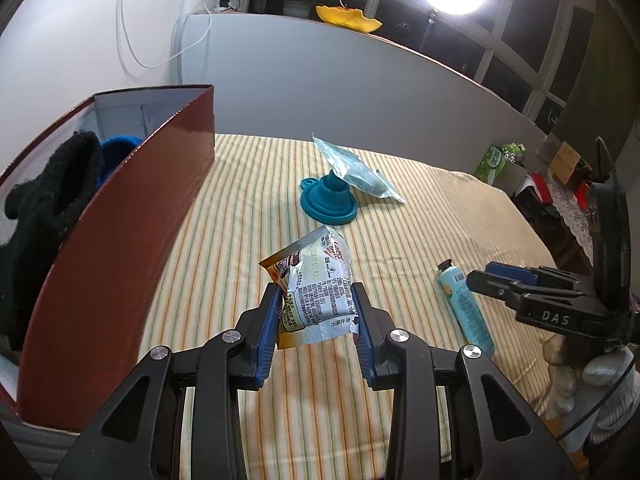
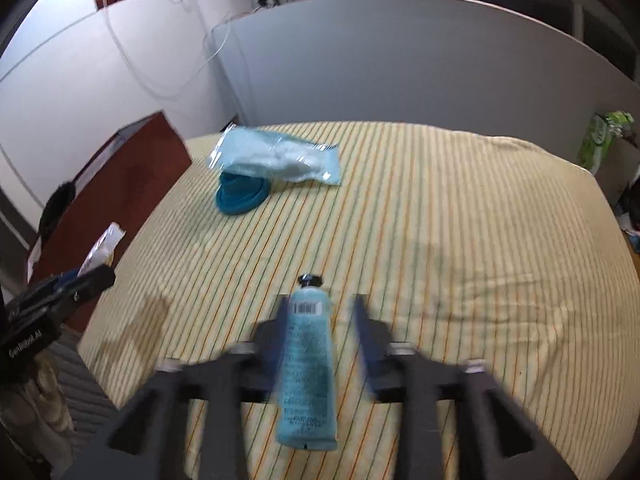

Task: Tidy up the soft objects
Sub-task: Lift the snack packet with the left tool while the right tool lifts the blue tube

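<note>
My left gripper (image 1: 315,288) is shut on a silver and orange printed snack packet (image 1: 320,272), held just above the striped sheet (image 1: 400,248) beside the red box (image 1: 120,240). In the right wrist view that packet (image 2: 102,246) sticks up from the left gripper (image 2: 96,276) at the far left. A light blue tube (image 2: 308,380) with a black cap lies on the sheet between the fingers of my right gripper (image 2: 321,302). Its jaws stand apart, with a gap on the tube's right side. The left wrist view shows the tube (image 1: 466,312) under the right gripper (image 1: 486,274).
The red box holds a black woolly item (image 1: 44,200) and a blue one (image 1: 116,152). A teal collapsible funnel (image 1: 328,198) lies mid-bed with a clear plastic pouch (image 1: 356,172) leaning on it. A green tissue pack (image 1: 496,160) stands past the far right corner. A grey headboard closes the back.
</note>
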Motion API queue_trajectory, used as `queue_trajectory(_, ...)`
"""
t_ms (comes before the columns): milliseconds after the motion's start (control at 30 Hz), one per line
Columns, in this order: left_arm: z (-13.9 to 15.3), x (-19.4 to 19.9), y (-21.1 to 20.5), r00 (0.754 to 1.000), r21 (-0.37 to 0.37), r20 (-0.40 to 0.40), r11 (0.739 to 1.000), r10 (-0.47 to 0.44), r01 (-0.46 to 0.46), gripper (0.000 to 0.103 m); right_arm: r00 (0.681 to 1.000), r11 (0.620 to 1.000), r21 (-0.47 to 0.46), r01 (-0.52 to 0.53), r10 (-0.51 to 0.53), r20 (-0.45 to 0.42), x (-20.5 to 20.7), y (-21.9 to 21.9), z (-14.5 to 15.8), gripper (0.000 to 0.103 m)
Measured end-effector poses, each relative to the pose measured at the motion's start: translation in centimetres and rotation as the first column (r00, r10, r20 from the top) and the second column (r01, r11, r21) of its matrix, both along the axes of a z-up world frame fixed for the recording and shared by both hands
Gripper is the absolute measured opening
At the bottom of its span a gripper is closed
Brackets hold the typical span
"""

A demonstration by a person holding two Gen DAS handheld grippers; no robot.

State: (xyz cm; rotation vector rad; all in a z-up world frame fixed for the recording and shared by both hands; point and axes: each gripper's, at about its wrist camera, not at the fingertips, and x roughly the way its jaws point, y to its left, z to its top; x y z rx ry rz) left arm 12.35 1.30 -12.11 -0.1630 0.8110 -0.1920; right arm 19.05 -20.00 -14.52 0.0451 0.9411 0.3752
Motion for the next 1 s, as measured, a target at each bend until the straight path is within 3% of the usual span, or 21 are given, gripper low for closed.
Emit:
queue_trajectory(300,1.8,-2.4,0.1,0.998,0.021,0.053,1.000,-0.019,0.018,0.032,0.997,0.988,-0.138,-0.063,0.058,-0.044,0.3,2.4,-2.1,0.042)
queue_trajectory(433,3.0,-3.7,0.7,0.996,0.034,0.087,0.999,-0.021,0.018,0.032,0.997,0.980,-0.184,-0.073,0.067,-0.037,0.3,2.9,-2.1,0.027)
queue_trajectory(567,4.0,-4.8,1.0,0.993,0.053,0.119,0.999,-0.018,0.011,0.032,0.996,0.974,-0.210,-0.084,0.078,-0.034,0.2,3.2,-1.9,0.026)
queue_trajectory(733,5.0,-5.7,2.2,0.990,0.059,0.142,0.998,-0.014,0.005,0.032,0.998,0.981,-0.184,-0.066,0.065,-0.013,-0.1,3.0,-0.8,0.026)
queue_trajectory(1000,6.7,-6.4,6.2,0.984,0.045,0.171,0.997,0.054,-0.063,0.032,0.994,0.993,-0.097,-0.072,0.080,0.078,0.2,4.0,4.6,0.026)
